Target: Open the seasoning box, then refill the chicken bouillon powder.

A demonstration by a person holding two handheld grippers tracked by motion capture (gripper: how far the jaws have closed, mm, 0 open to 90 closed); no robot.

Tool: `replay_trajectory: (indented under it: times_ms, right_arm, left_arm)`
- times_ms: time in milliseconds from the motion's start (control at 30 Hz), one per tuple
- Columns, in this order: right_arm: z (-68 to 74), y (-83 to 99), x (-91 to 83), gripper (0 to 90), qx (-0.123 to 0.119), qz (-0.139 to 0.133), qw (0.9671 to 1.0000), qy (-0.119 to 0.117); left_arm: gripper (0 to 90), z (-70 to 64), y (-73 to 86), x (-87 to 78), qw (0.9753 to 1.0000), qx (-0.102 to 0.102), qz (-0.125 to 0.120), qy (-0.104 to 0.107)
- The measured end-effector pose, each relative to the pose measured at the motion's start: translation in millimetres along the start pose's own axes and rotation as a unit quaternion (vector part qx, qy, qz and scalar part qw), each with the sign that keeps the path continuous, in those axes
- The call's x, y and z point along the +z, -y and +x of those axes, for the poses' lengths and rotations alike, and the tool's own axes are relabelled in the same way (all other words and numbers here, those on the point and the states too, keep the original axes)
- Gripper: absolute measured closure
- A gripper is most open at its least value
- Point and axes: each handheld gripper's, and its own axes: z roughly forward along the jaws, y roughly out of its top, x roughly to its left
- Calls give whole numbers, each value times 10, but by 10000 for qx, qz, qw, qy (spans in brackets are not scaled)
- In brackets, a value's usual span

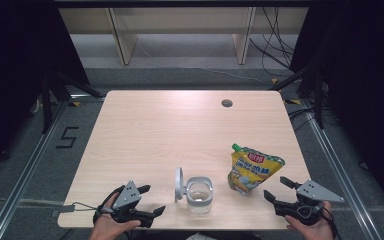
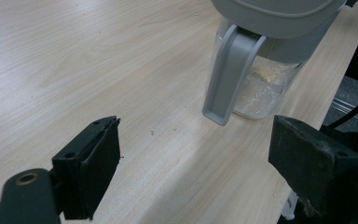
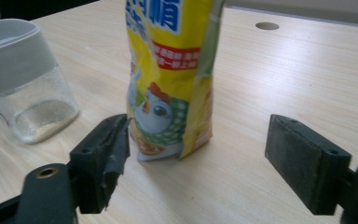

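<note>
- The table [image 1: 145,130] is light wood, with a small round hole [image 1: 226,103] near its far right side. Everything that matters sits along the near edge.
- The yellow pouch [image 1: 251,170] stands upright on the near right part of the table, long axis pretty much vertical and leaning a touch. Its green cap [image 1: 236,147] sits at the top left corner and points up and away. The printed front faces the near edge, and the right gripper view shows a cartoon chicken low on it.
- The clear jar [image 1: 199,194] is near centre, just left of the pouch and apart from it. It's upright, with a grey collar and its flip lid [image 1: 179,184] swung open on the left side. There's a thin layer of pale powder at the bottom.
- The left gripper [image 1: 154,200] is held low at the near left edge by a hand coming in from the bottom. It points right, towards the jar, and its jaws are spread wide with nothing between them.
- The right gripper [image 1: 278,189] is at the near right corner, angled up and left at the pouch. Jaws are also spread wide, short of the pouch and not touching it.
</note>
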Motion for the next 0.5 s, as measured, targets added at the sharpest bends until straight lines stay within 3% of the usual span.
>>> replay_trajectory:
  times_ms: [167,233,300,333,367,400,433,500]
  right_arm:
    - [31,10,19,159,203,59,9998,-43]
    - [-11,13,57,160,-71,-7,10000,-60]
    - [-19,18,86,160,-55,4,9999,-89]
    - [-19,18,86,160,-55,4,9999,-89]
    - [-25,16,95,159,-13,7,9999,-111]
    - [-29,14,109,159,66,-9,9998,-171]
    - [-41,13,120,159,-8,-45,9998,-176]
    - [-20,19,151,159,24,2,9997,-229]
  left_arm:
    - [159,-15,-1,-7,10000,46,21,35]
    - [159,-12,-1,-7,10000,52,8,44]
    - [159,15,-9,-15,9998,210,20,28]
    - [159,0,-3,-11,10000,50,17,1]
    - [159,11,-9,-15,9998,184,48,-2]
    - [159,14,-10,-14,9997,215,58,19]
    - [159,11,-8,-10,9997,223,54,10]
    - [159,-13,0,-1,10000,86,23,26]
